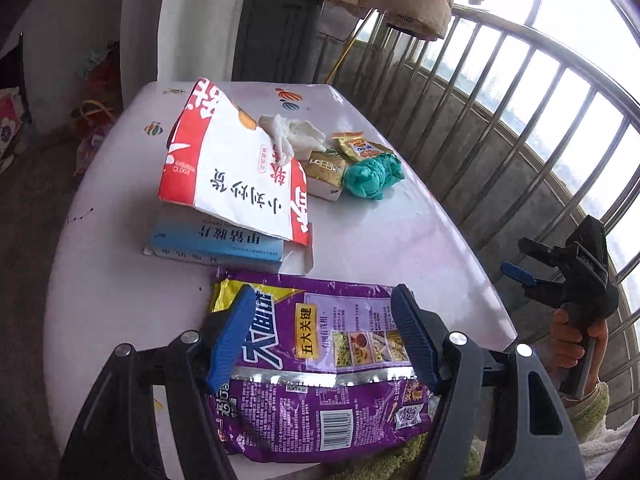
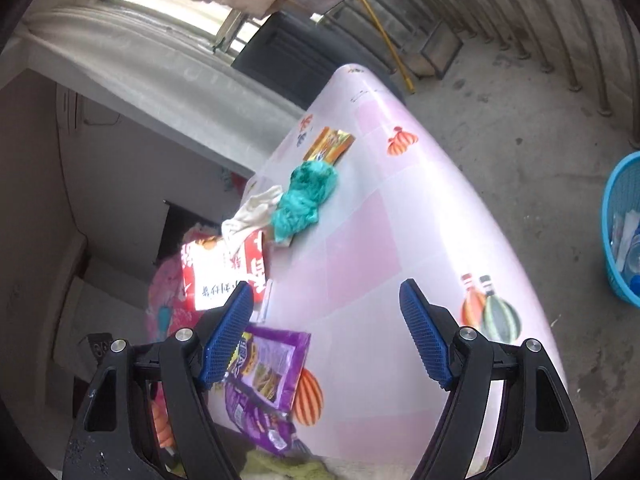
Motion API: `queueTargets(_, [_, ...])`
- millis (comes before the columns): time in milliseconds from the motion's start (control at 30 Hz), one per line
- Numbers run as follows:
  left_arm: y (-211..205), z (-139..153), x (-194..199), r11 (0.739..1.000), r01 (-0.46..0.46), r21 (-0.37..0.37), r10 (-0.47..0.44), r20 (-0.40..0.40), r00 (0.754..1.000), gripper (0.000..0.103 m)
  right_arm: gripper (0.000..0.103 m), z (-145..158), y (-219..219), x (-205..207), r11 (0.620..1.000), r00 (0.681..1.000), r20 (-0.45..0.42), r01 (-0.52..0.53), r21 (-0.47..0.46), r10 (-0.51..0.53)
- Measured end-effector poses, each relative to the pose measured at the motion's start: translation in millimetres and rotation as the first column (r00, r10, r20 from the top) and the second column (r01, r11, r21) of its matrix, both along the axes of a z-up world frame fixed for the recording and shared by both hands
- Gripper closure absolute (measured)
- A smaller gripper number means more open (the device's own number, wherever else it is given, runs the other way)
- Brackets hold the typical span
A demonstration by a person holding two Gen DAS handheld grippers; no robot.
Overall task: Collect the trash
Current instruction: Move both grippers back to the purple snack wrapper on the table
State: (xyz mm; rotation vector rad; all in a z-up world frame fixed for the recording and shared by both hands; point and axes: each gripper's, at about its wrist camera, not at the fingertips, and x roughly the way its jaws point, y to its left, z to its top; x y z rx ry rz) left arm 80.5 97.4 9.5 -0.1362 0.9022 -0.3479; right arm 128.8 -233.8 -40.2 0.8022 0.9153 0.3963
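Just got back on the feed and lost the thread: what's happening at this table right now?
A person holding a claw in each hand is clearing litter off a pink table. The left claw hangs open above a purple snack bag at the near edge, not gripping it. The right claw is also open and empty. A red-and-white paper bag, a blue box, a tissue, a green plastic bag and small wrappers lie on the table. A blue basket with some trash stands on the floor.

Bright daylight floods through the railing (image 1: 500,92) at right; the counter (image 2: 400,216) glares white; fisheye edges bend and darken.
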Motion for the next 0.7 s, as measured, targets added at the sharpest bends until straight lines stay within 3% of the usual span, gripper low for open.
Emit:
queueTargets(167, [23.0, -30.2, -8.5, 0.996, -0.037, -0.076, 0.033, -0.054, 0.998, 0.054, 0.030, -1.1, 54.4, -7.6, 0.986, 0.984, -0.079, -0.160, -0.035, 0.157])
queueTargets(433, [29.5, -71.5, 0.4, 0.994, -0.052, -0.097, 0.038, -0.134, 0.990, 0.074, 0.033, -21.3, 97.7, -26.9, 0.967, 0.945, -0.229, -0.251, -0.046, 0.234])
queueTargets(567, [33.8, -81.1, -0.1, 0.987, -0.064, -0.145, 0.042, -0.151, 0.988, 0.077, 0.037, -38.4, 114.9, -21.5, 0.960, 0.919, -0.302, -0.277, -0.039, 0.253])
queueTargets(700, [33.0, -81.5, -1.0, 0.984, -0.059, -0.168, 0.034, -0.147, 0.989, 0.077, 0.044, -46.1, 123.2, -15.2, 0.960, 0.907, -0.318, -0.278, 0.039, 0.275])
